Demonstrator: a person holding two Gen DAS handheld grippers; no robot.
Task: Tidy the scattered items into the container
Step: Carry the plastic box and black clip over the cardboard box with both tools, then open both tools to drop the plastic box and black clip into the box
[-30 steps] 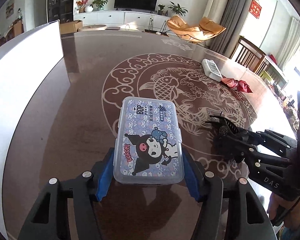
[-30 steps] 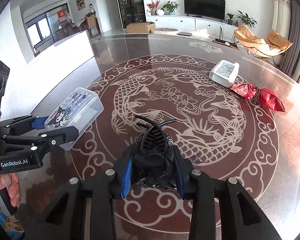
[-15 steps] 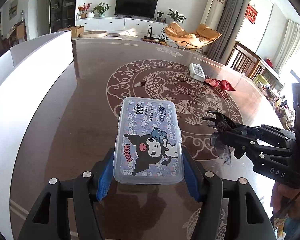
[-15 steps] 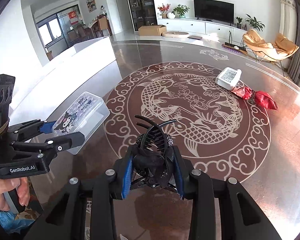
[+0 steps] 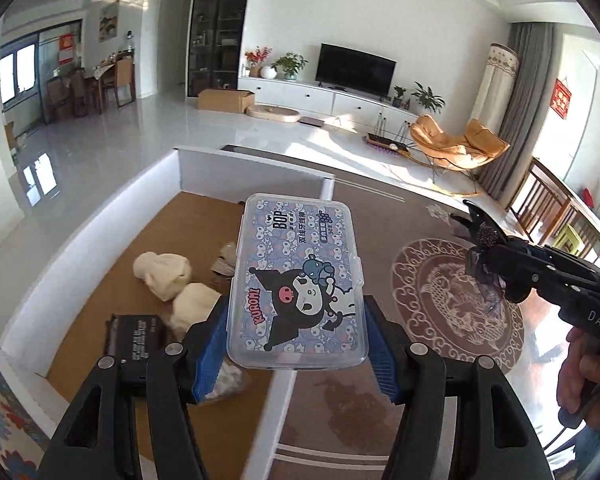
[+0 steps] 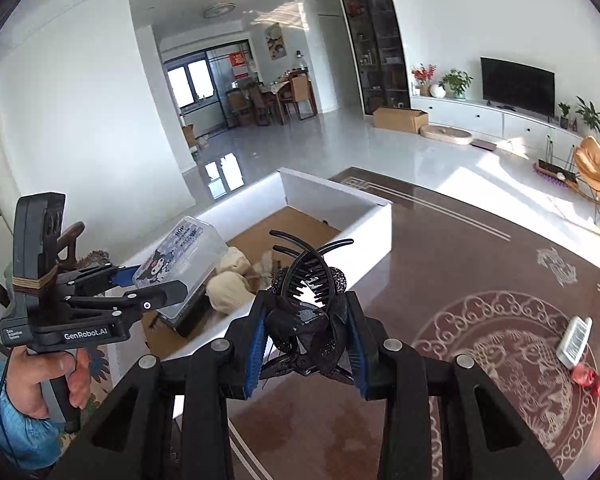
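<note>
- The left gripper (image 5: 296, 344) squeezes a clear plastic box (image 5: 300, 280) between its blue pads. The box has a cartoon picture on its lid.
- The box is up in the air, over the edge of the big white container (image 5: 256, 174) (a box with white walls and a brown floor).
- The right gripper (image 6: 306, 344) is closed tight on a black hair clip (image 6: 308, 296). The clip is in the air too, near the container's wall.
- Inside the container lie soft cream lumps (image 5: 164, 276) and a flat black thing (image 5: 138, 338).
- On the brown table (image 6: 460, 248) sit a white remote (image 6: 574, 340) and, just beside it, a red wrapper (image 6: 594, 380).
</note>
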